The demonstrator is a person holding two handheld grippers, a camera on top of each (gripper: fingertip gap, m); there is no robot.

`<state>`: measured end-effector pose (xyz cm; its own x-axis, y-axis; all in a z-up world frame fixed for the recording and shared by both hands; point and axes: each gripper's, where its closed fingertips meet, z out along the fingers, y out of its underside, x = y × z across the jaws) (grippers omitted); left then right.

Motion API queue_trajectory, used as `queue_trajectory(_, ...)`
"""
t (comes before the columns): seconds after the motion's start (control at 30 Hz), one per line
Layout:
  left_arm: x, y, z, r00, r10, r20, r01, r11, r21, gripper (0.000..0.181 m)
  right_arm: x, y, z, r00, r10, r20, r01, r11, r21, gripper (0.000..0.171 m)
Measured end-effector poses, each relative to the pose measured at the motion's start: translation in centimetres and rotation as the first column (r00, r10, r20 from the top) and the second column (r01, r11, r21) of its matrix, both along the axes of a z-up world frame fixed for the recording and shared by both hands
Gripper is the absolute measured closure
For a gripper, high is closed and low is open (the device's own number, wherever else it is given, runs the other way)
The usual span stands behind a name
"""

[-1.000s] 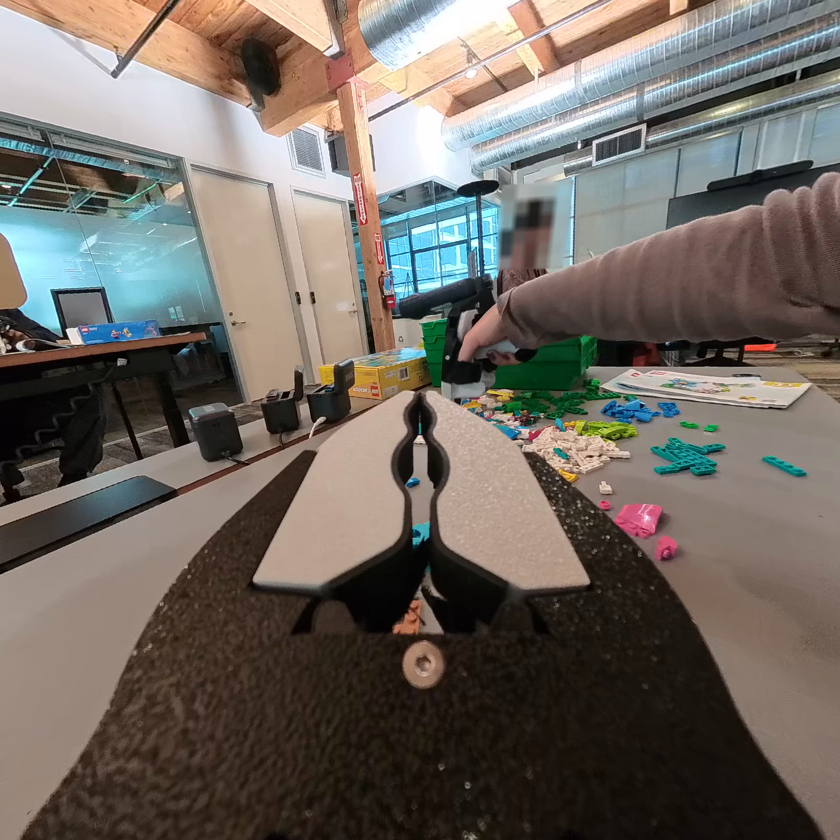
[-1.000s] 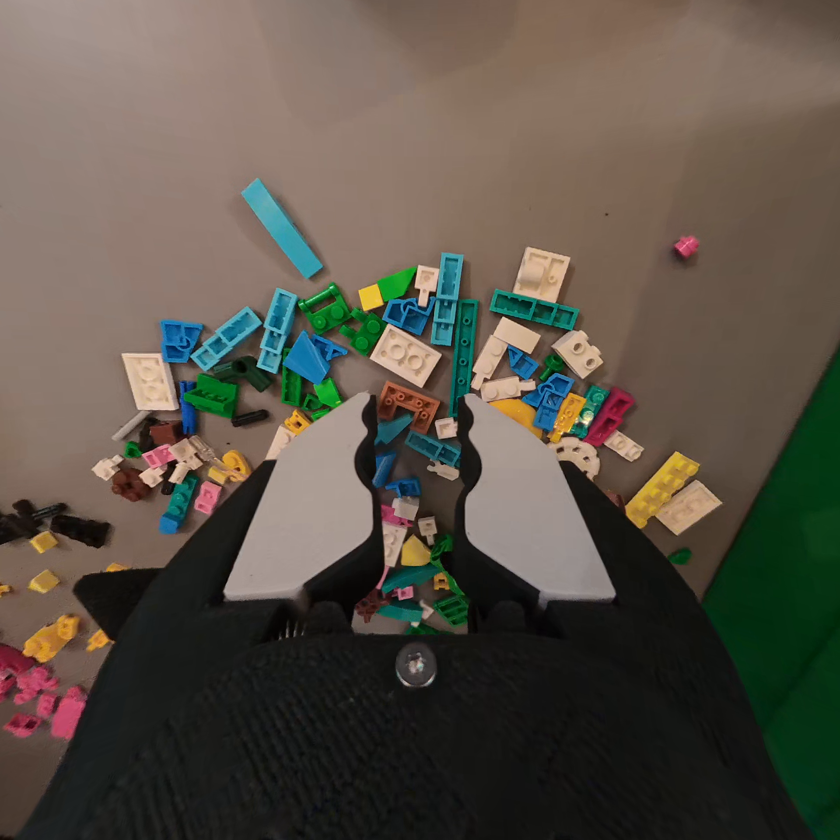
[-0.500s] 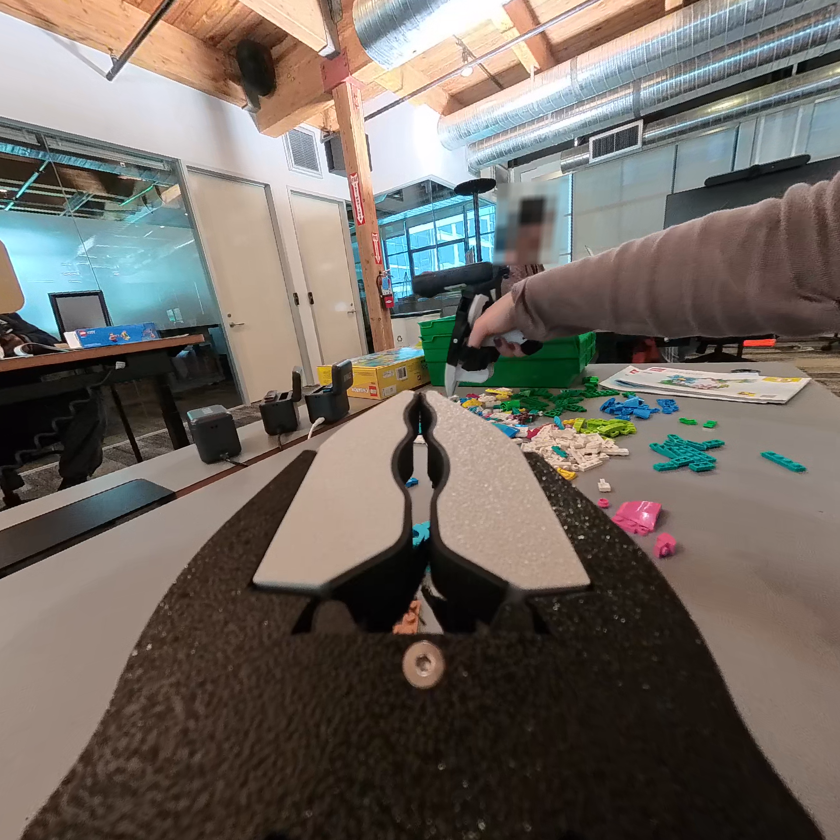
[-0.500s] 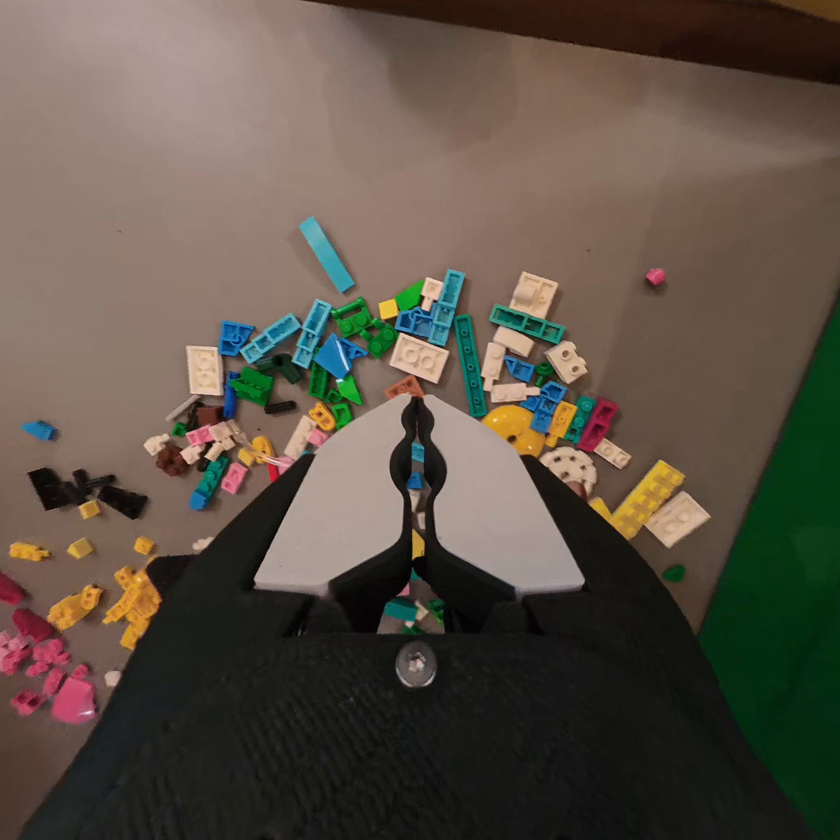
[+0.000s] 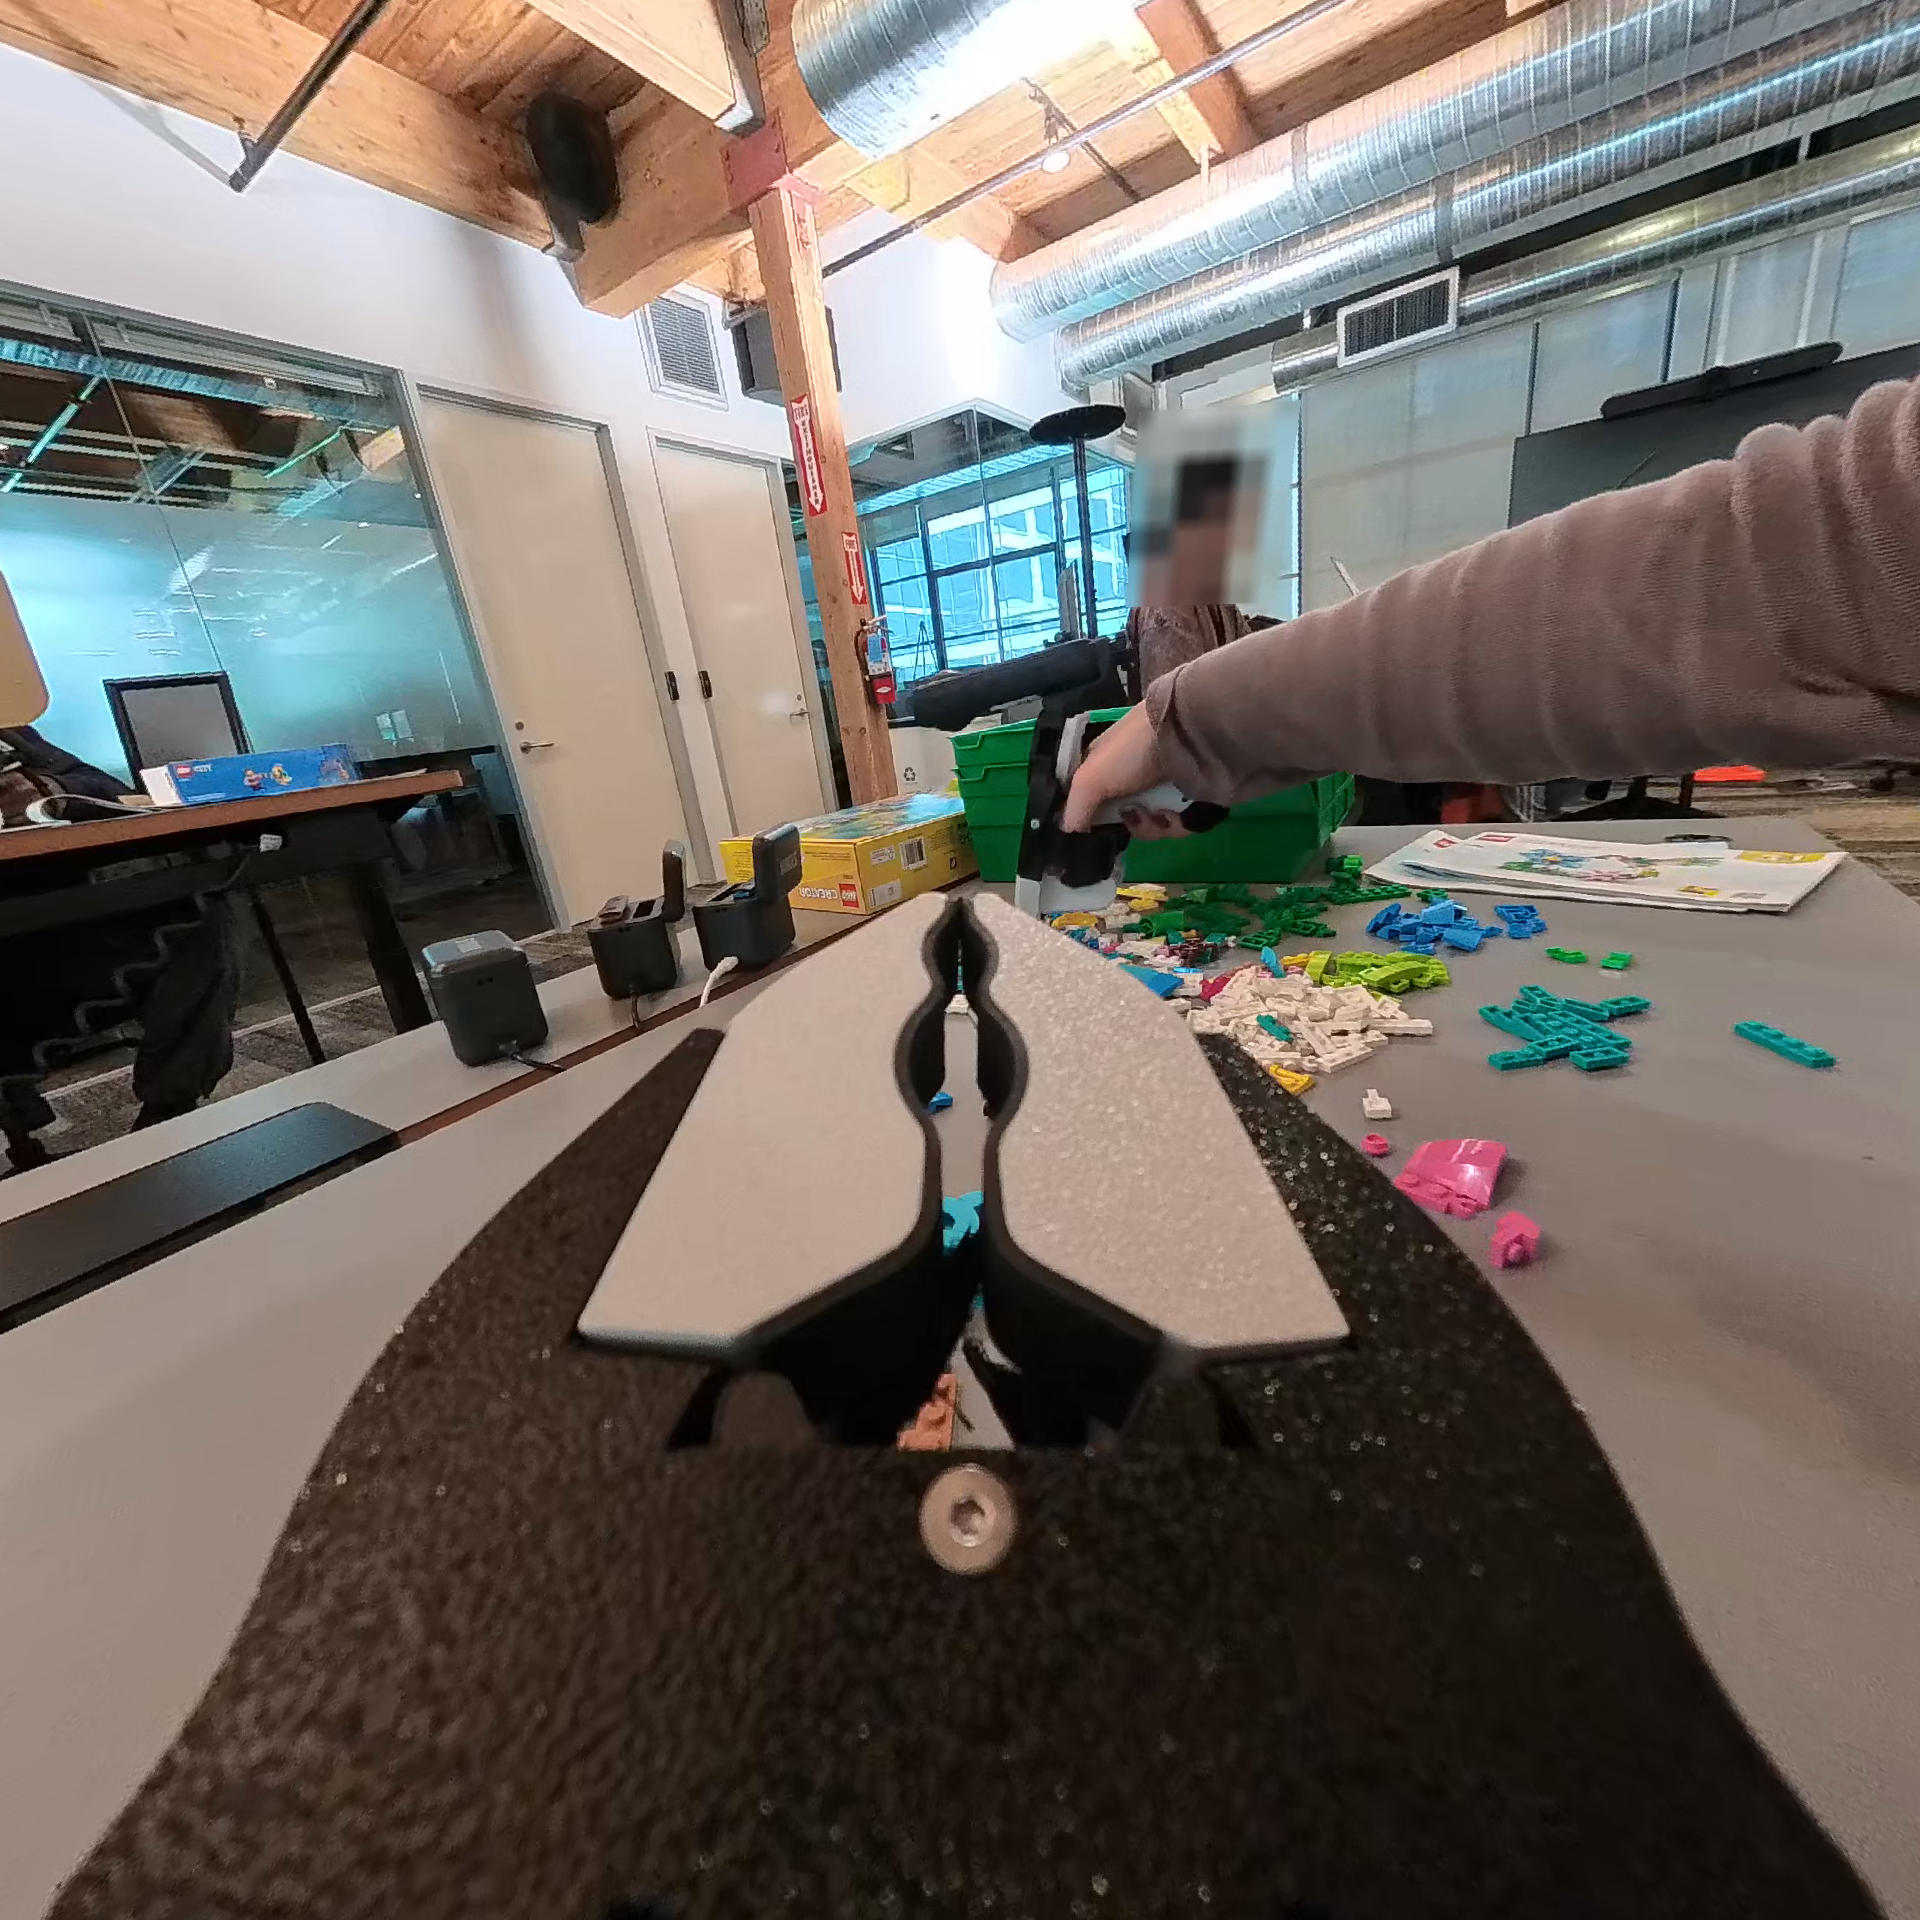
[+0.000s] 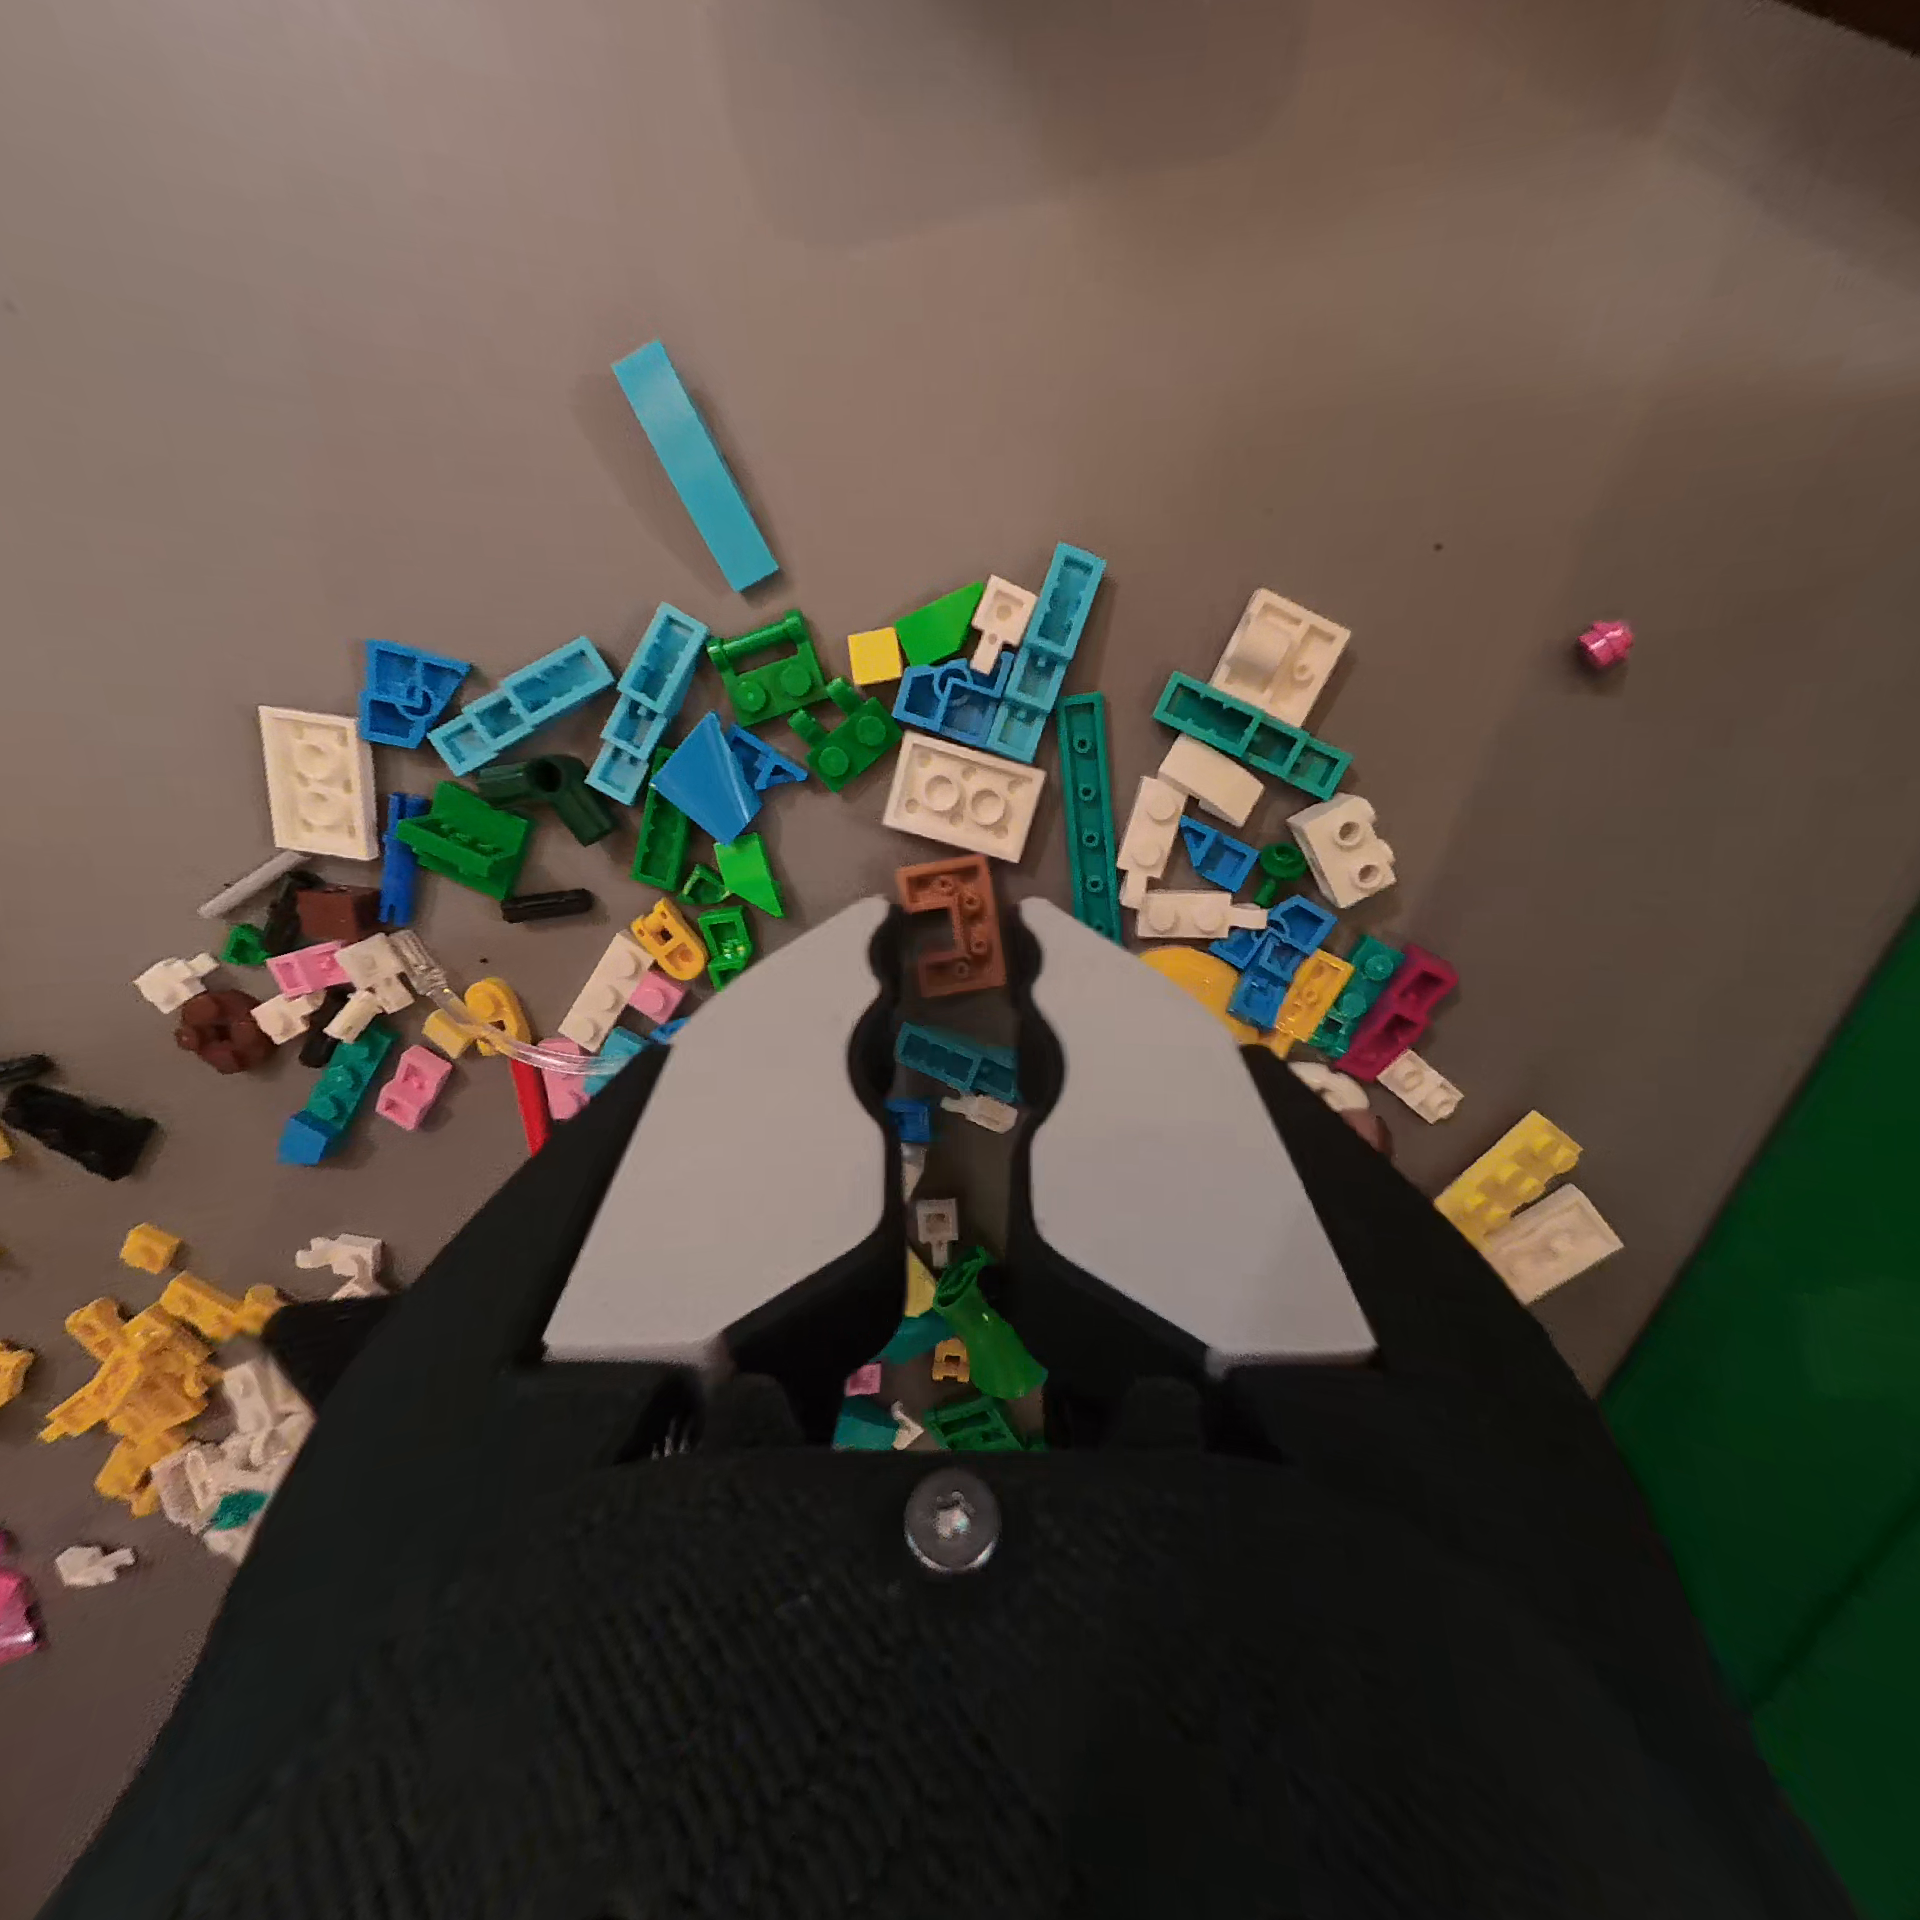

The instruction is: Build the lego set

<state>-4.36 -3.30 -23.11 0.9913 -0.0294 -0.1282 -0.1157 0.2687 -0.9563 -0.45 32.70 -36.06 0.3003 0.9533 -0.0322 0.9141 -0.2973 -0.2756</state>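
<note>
Loose lego pieces lie in a mixed pile [image 6: 727, 790] on the grey table [image 6: 1039, 312]. My right gripper [image 6: 956, 920] points down at the pile, jaws a little apart, one fingertip on each side of a brown bracket-shaped plate [image 6: 951, 930] that lies on the table. A white plate [image 6: 966, 795] and a long teal plate [image 6: 1086, 810] lie just beyond it. In the left wrist view, the right gripper [image 5: 1049, 888] stands over the far pile, held by a hand. My left gripper [image 5: 961, 914] is shut and low over the table [image 5: 1662, 1351]; small cyan and orange pieces show under it.
Sorted heaps lie right of the left gripper: white [image 5: 1320, 1023], teal [image 5: 1558, 1029], blue [image 5: 1444, 925], pink [image 5: 1455, 1174]. A green bin [image 5: 1226, 831] [image 6: 1818, 1299], a yellow box [image 5: 862, 862] and an instruction booklet [image 5: 1610, 873] stand at the back. Chargers [image 5: 483, 992] sit at the left edge.
The right gripper shut and rose half a second ago; it has now opened a little and dropped closer to the pile, straddling the brown plate. The left gripper has not moved.
</note>
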Motion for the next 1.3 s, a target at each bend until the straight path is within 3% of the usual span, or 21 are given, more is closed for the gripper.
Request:
queue_trajectory(0.03,0.0,0.0,0.0,1.000,0.000,0.000,0.000,1.000,0.000,0.181,-0.1,0.0,0.0,1.000,0.006,-0.004,-0.006,1.000,-0.002,0.156)
queue_trajectory(0.13,0.0,0.0,0.0,1.000,0.000,0.001,0.000,1.000,0.000,0.181,-0.4,-0.5,0.4,0.997,0.052,-0.057,-0.053,0.998,-0.023,0.157)
queue_trajectory(0.2,0.0,0.0,0.0,1.000,0.001,0.001,-0.001,1.000,0.000,0.181,-1.9,-3.5,2.2,0.961,0.122,-0.248,-0.167,0.971,-0.173,0.157)
queue_trajectory(0.27,-0.1,0.0,0.0,1.000,0.002,0.001,-0.002,1.000,0.000,0.181,-2.9,-8.1,5.8,0.839,0.164,-0.518,-0.380,0.859,-0.343,0.157)
queue_trajectory(0.37,-0.1,0.0,0.0,1.000,0.003,0.002,-0.003,1.000,0.000,0.181,-2.0,-13.0,11.5,0.633,0.072,-0.770,-0.627,0.632,-0.456,0.165)
queue_trajectory(0.43,-0.1,0.0,0.0,1.000,0.005,0.005,-0.005,1.000,0.001,0.181,-1.0,-14.8,13.2,0.557,0.042,-0.829,-0.712,0.539,-0.451,0.165)
queue_trajectory(0.57,-0.5,0.0,0.1,1.000,0.014,0.022,-0.014,1.000,0.004,0.181,0.4,-17.7,14.3,0.499,0.028,-0.866,-0.794,0.415,-0.444,0.165)
queue_trajectory(0.67,-0.9,-0.1,0.1,0.999,0.025,0.049,-0.025,1.000,0.007,0.181,0.7,-19.8,14.8,0.471,0.035,-0.881,-0.832,0.350,-0.431,0.165)
queue_trajectory(0.73,-1.4,-0.2,0.2,0.997,0.037,0.065,-0.037,0.999,0.009,0.181,0.2,-21.1,14.6,0.470,0.060,-0.881,-0.836,0.352,-0.422,0.166)
queue_trajectory(0.8,-2.1,-0.3,0.3,0.995,0.061,0.077,-0.062,0.998,0.011,0.181,-1.0,-22.7,13.5,0.497,0.137,-0.857,-0.815,0.412,-0.407,0.165)
queue_trajectory(0.87,-3.3,-0.5,0.4,0.992,0.100,0.077,-0.102,0.995,0.016,0.181,-2.1,-24.6,10.9,0.541,0.304,-0.784,-0.790,0.504,-0.349,0.165)
queue_trajectory(0.97,-5.3,-0.7,0.4,0.982,0.152,0.109,-0.155,0.988,0.014,0.181,-3.2,-27.9,7.2,0.560,0.557,-0.613,-0.794,0.572,-0.205,0.165)
queue_trajectory(1.13,-6.7,-1.0,0.4,0.973,0.186,0.133,-0.190,0.982,0.015,0.181,-5.6,-33.1,3.9,0.464,0.805,-0.370,-0.845,0.527,0.086,0.165)
queue_trajectory(1.3,-6.4,-1.0,0.4,0.976,0.183,0.116,-0.186,0.982,0.016,0.181,-7.3,-36.5,2.4,0.410,0.874,-0.262,-0.872,0.460,0.169,0.165)
